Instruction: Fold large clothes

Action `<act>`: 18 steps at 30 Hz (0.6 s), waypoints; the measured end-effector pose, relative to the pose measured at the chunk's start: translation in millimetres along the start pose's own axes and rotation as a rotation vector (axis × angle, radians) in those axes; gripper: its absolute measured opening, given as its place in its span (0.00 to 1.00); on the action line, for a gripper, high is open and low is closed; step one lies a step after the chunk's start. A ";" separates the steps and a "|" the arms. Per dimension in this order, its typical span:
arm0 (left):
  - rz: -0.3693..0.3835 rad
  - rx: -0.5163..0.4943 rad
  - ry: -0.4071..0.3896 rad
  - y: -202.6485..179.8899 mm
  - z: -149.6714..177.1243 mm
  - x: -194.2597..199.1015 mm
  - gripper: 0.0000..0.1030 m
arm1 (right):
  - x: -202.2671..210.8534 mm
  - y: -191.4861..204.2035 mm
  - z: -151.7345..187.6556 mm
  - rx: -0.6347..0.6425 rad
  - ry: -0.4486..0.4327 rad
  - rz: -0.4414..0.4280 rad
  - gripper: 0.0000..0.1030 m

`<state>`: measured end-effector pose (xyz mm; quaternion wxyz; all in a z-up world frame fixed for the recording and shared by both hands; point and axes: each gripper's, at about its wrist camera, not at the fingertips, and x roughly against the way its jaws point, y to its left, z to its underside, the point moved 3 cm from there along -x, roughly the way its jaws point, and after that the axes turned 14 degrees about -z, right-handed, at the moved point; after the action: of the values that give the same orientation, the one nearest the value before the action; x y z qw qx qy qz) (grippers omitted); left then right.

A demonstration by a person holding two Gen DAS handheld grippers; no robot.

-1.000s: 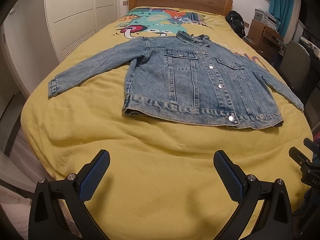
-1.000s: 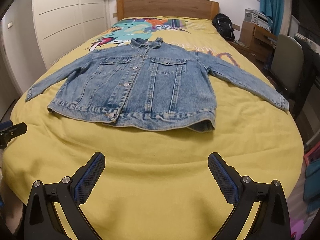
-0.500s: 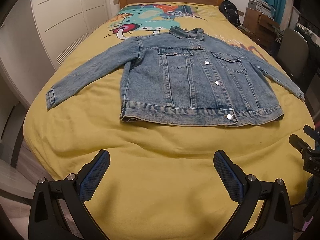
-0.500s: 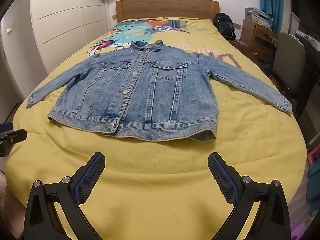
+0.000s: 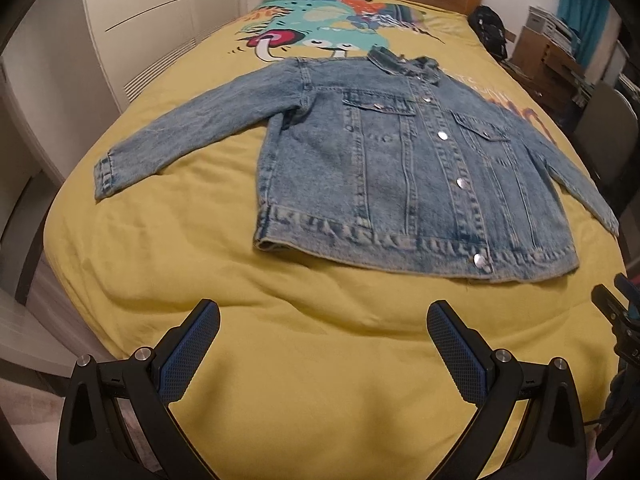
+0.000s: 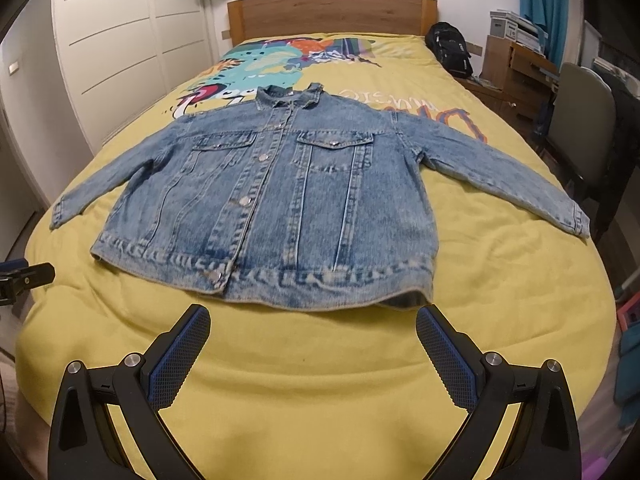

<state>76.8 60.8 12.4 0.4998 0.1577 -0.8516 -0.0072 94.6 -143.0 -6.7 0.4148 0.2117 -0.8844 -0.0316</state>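
Observation:
A light-blue denim jacket lies flat and buttoned, front up, on a yellow bed cover. Both sleeves spread out to the sides, collar toward the headboard. My left gripper hovers open over the cover, short of the jacket's hem. My right gripper is open too, its fingertips just in front of the hem's right half. Neither holds anything. The right gripper's tip peeks in at the left wrist view's right edge, and the left gripper's tip at the right wrist view's left edge.
A wooden headboard closes the far end of the bed. White wardrobe doors stand on the left. To the right are a black backpack, a wooden desk and a grey chair.
Both grippers have moved forward toward the jacket, so it looks larger and nearer. Both stay open, and the jacket has not moved.

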 end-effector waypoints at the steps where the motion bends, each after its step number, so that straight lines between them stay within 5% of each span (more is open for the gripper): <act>1: 0.001 0.003 0.003 0.7 -1.7 -0.7 0.99 | -0.1 -1.2 -2.5 -0.002 -0.003 0.000 1.00; 18: -0.008 0.174 -0.004 28.5 -34.6 -12.0 0.99 | -21.4 -30.3 -36.7 -0.084 -0.012 -0.030 1.00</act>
<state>104.3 96.2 24.4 0.4827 0.2037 -0.8493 0.0645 144.7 -157.6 -5.2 0.4175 0.2071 -0.8815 -0.0763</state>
